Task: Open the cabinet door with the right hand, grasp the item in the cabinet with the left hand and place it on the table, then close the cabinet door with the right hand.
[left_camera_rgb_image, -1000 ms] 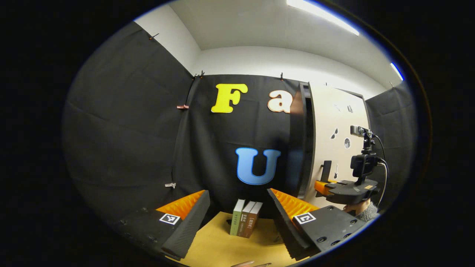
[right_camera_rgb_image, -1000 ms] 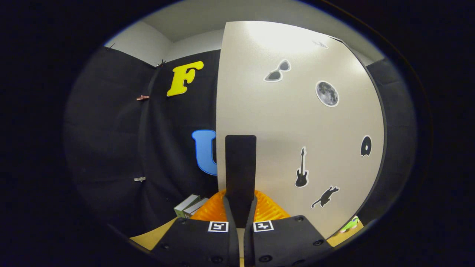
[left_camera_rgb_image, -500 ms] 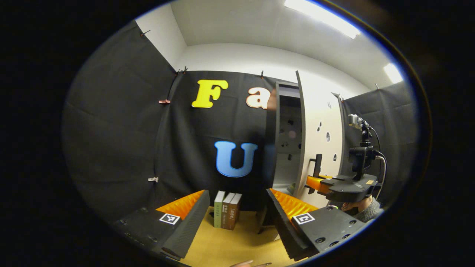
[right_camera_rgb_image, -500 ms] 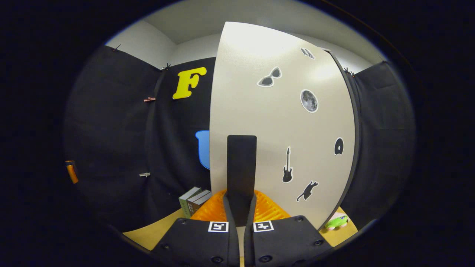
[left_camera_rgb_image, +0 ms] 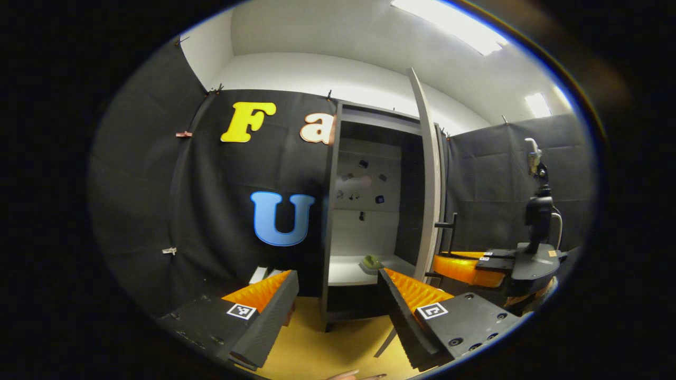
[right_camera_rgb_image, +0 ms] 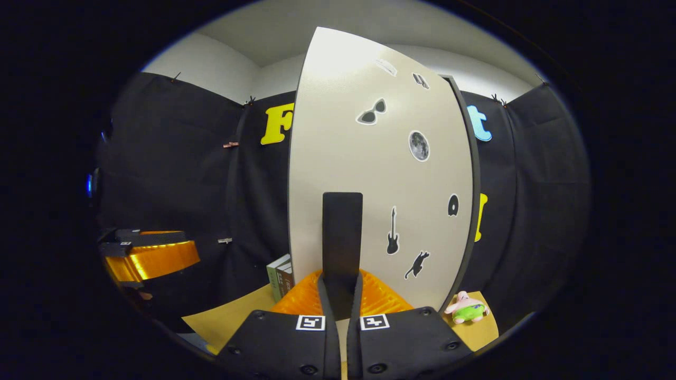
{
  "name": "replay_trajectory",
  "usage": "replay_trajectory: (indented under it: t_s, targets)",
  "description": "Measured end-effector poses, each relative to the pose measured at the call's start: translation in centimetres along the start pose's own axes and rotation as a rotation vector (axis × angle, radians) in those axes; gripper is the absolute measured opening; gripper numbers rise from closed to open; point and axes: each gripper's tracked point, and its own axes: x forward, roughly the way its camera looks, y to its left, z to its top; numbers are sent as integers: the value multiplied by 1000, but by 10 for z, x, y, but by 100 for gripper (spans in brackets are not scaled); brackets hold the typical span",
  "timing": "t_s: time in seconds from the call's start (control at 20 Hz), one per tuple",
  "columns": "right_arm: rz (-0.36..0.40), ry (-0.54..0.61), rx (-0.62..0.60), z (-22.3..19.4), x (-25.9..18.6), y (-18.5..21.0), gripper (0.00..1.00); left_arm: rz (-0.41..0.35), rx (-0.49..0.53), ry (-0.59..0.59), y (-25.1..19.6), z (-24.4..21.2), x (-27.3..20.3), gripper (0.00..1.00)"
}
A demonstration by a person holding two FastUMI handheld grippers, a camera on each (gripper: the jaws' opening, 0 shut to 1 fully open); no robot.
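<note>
A small item (left_camera_rgb_image: 371, 261) lies on the shelf (left_camera_rgb_image: 346, 274) inside the cabinet (left_camera_rgb_image: 331, 211), left of its swung-out door (left_camera_rgb_image: 430, 184)

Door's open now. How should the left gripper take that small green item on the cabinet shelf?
Come straight in through the cabinet's open front with the open left gripper. The small greenish item lies low on the white shelf, so probably close across its sides; its shape is too small to read.

Yellowish wooden table (left_camera_rgb_image: 311, 343) under everything. Bears a dark-framed cabinet (left_camera_rgb_image: 331, 211) toward the back edge, door swung open. Bears a few upright books (right_camera_rgb_image: 280, 277) near the back, left of the cabinet in the right gripper view. Carries a small pink-and-green plush toy (right_camera_rgb_image: 466, 310) lying near the right edge. Inside the cabinet, a white shelf (left_camera_rgb_image: 343, 272) with a small greenish item (left_camera_rgb_image: 372, 262) resting on it.
</note>
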Motion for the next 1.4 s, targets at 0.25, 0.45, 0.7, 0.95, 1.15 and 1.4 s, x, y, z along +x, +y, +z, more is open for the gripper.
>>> replay_trajectory:
  t_s: [0.25,0.45,0.7,0.95,1.15,1.4]
  targets:
    - [-20,-17,-13,1,-14,-19,9,-104,-23,15,-46,-7,45,95]
    - [-90,-17,-10,2,-22,-36,8,-180,-5,17,-87,-10,74,95]
    - [-158,-15,-40,3,-31,-60,8,-263,-33,42,-139,-20,109,94]
    - [-197,-27,-33,5,-37,-77,7,-287,-23,44,-172,-25,136,95]
    - [-258,-22,-55,4,-42,-96,7,-300,-41,62,-195,-34,156,95]
    - [-159,-17,-23,3,-42,-79,7,-276,-36,66,-208,-37,167,92]
